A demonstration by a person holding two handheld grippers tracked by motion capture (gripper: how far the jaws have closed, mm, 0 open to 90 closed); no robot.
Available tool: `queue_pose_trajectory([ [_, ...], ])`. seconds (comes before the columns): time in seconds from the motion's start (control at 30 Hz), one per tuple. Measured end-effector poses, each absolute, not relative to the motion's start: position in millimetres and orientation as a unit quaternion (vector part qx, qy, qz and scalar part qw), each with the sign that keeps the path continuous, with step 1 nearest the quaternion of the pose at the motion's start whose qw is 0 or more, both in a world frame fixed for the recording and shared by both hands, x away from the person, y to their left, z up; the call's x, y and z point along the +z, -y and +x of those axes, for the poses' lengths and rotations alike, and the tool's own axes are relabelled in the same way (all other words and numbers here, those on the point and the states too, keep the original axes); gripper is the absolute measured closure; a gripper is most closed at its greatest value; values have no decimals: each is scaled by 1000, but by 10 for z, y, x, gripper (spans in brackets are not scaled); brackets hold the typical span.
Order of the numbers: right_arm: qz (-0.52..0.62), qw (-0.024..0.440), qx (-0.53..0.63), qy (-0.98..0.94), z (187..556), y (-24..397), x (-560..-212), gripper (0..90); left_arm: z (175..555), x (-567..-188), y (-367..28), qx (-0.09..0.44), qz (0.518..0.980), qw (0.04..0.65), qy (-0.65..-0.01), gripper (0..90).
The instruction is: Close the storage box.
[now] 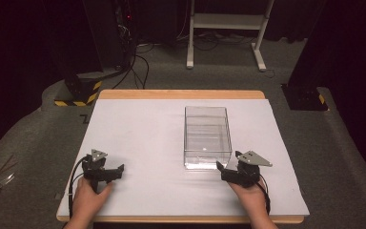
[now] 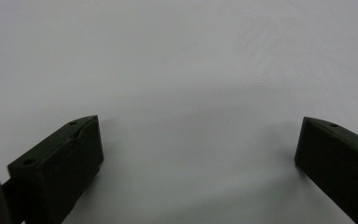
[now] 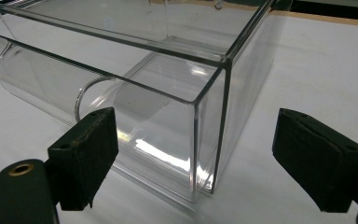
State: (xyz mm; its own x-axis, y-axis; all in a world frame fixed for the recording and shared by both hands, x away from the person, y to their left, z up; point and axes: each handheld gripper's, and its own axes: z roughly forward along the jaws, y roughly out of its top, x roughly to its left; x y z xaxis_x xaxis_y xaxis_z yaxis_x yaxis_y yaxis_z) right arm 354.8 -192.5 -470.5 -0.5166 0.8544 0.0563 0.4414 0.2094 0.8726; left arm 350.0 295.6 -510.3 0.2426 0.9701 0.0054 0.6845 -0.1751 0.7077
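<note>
A clear, empty plastic box [image 1: 208, 136] stands on the white sheet [image 1: 143, 138], right of the table's middle. My right gripper [image 1: 221, 170] rests on the sheet just off the box's near right corner, jaws wide open. In the right gripper view the box [image 3: 168, 88] is close ahead, its near corner standing in line with the gap of my right gripper [image 3: 195, 116]; a rounded clear part runs along its lower near wall. My left gripper [image 1: 120, 171] lies at the front left, well away from the box. It stands open [image 2: 199, 123] over bare white sheet, holding nothing.
The sheet covers a wooden table whose edge [image 1: 181, 94] shows at the back. On the floor behind are a white desk frame [image 1: 226, 28], a black stand with a yellow-black striped base [image 1: 78, 90] and loose cables [image 1: 138, 62]. Another dark base [image 1: 305, 98] sits at the right.
</note>
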Motion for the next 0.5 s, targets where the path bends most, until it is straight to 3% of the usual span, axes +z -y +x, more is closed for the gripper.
queue_pose_trajectory([
  [0.5, 449, 230, 456, -733, 3739, 1898, -4720, 145, 3500, -5104, -2955, 238, 728, 301, -568, 11],
])
